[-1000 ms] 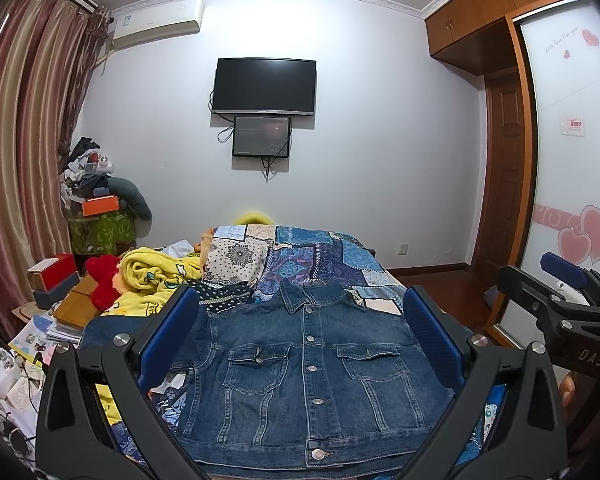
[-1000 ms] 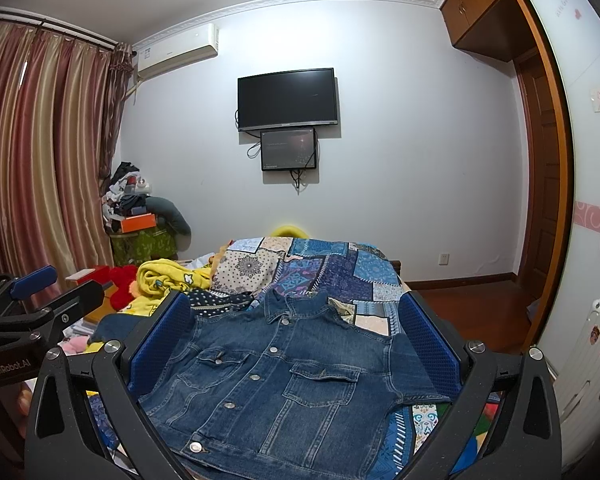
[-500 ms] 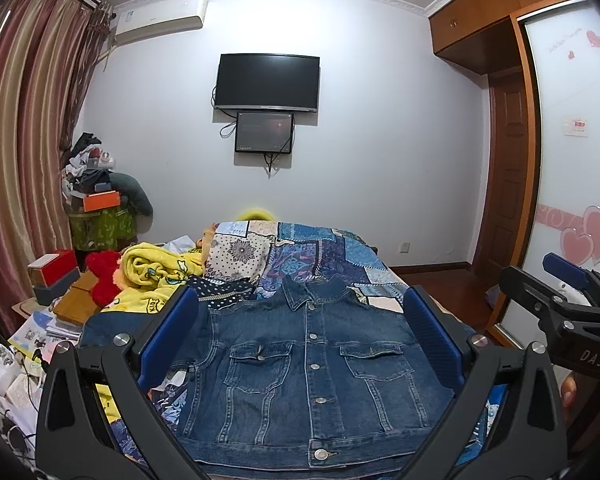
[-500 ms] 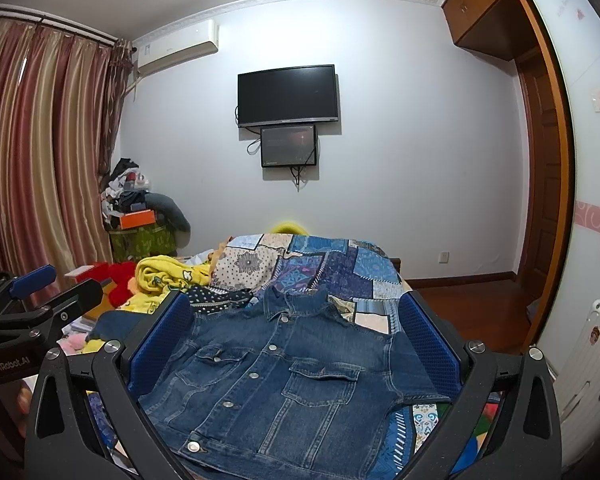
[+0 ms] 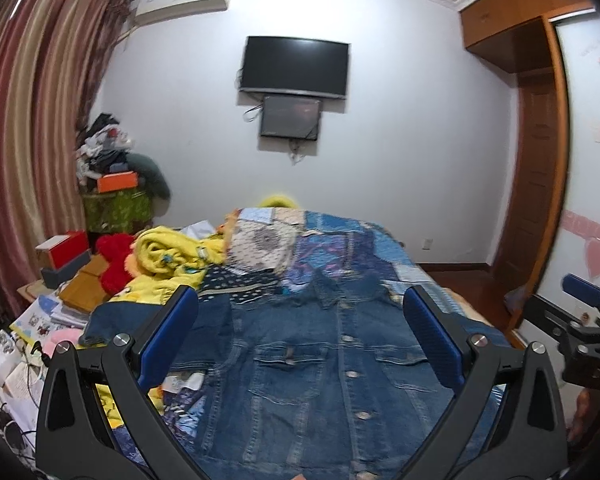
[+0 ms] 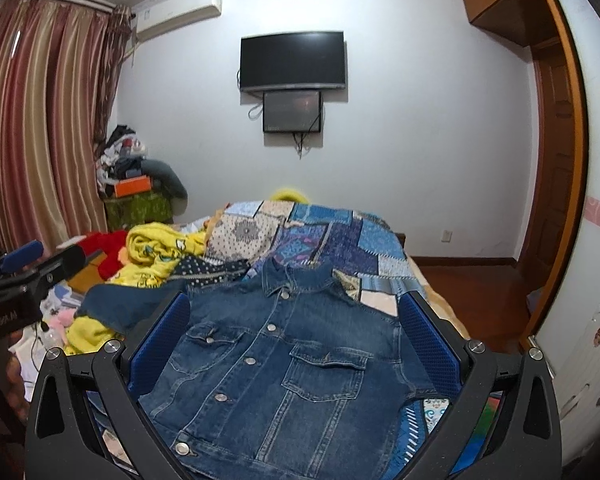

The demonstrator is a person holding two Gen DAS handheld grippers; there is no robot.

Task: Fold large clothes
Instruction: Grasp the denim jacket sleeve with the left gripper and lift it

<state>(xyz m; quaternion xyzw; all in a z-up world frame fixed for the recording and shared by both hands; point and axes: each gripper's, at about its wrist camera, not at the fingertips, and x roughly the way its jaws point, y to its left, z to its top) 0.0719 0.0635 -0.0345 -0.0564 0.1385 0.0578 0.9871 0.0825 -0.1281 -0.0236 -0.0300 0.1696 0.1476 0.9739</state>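
One denim jacket (image 6: 284, 364) lies buttoned and front-up on the bed's patchwork quilt (image 6: 340, 236). Beyond its collar sit a yellow blanket (image 6: 156, 252) and red plush (image 6: 108, 252). Left gripper (image 5: 300, 344) and right gripper (image 6: 294, 344) hover above the jacket, jaws wide, empty.

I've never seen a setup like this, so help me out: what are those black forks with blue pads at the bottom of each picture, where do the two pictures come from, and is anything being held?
No robot here: a person holds a two-finger gripper in each hand, with a camera on each looking along its fingers. One picture comes from the left gripper, the other from the right gripper. Both stand open and hold nothing. Ahead, a buttoned blue denim jacket lies spread front-up on a bed with a blue patchwork quilt. A crumpled yellow blanket lies to its left.
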